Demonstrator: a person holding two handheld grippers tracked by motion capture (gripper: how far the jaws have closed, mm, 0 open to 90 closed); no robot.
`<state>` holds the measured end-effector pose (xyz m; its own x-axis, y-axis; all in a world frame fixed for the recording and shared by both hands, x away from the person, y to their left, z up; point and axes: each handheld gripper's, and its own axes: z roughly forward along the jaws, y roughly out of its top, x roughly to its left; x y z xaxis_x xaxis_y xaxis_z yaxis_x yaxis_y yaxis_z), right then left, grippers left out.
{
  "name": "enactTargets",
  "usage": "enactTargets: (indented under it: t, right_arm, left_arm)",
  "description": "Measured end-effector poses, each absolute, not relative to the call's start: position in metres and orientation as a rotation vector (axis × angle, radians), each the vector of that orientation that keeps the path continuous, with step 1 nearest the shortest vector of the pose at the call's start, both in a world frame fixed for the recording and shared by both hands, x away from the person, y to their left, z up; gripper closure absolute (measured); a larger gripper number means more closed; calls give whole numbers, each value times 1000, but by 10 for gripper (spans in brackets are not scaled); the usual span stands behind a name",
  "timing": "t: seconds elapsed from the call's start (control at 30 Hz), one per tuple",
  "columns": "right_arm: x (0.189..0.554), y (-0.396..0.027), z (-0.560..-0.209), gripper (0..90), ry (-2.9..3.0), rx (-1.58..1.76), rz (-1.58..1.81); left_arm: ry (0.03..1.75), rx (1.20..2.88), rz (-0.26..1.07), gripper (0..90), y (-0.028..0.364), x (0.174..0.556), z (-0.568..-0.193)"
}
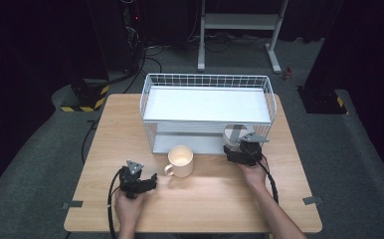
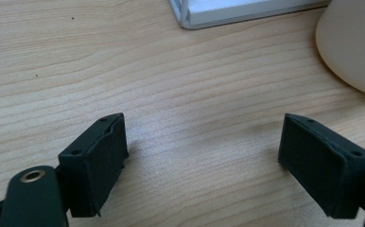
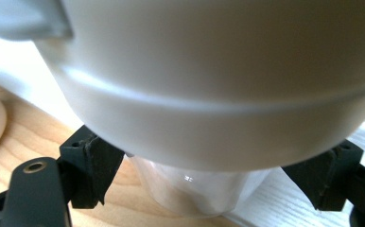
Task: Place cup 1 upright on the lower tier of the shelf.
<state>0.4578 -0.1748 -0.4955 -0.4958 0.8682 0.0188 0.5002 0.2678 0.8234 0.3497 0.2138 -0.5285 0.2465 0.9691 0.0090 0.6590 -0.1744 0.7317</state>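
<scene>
The right tongs (image 1: 234, 148) grip a white mug (image 1: 234, 133) at the wire rack's (image 1: 207, 79) lower shelf, nearly placed; the cream mug (image 1: 180, 161) waits before the rack, left tongs (image 1: 152, 180) open, empty.

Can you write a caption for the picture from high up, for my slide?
Right gripper holds a white mug at the wire rack; left gripper waits open beside a cream mug.

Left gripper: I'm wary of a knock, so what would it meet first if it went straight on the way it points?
Probably bare table; the cream mug sits just off its line, though depth is unclear.
</scene>
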Motion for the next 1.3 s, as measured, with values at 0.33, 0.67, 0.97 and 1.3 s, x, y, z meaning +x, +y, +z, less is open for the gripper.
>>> enactTargets:
  t: [0.33, 0.67, 0.97, 1.3]
  right_arm:
    - [475, -171, -494, 188, 2075, 1308, 1084]
    - [474, -172, -494, 164, 2095, 1304, 1070]
    - [469, -175, -506, 217, 2107, 1352, 1040]
    - [472, -174, -507, 252, 2084, 1368, 1008]
  left_arm:
    - [1481, 1914, 653, 164, 214, 350, -528]
    - [1483, 1908, 654, 164, 214, 350, -529]
    - [1483, 1908, 654, 164, 214, 350, -529]
    - [1483, 1908, 654, 164, 214, 350, -529]
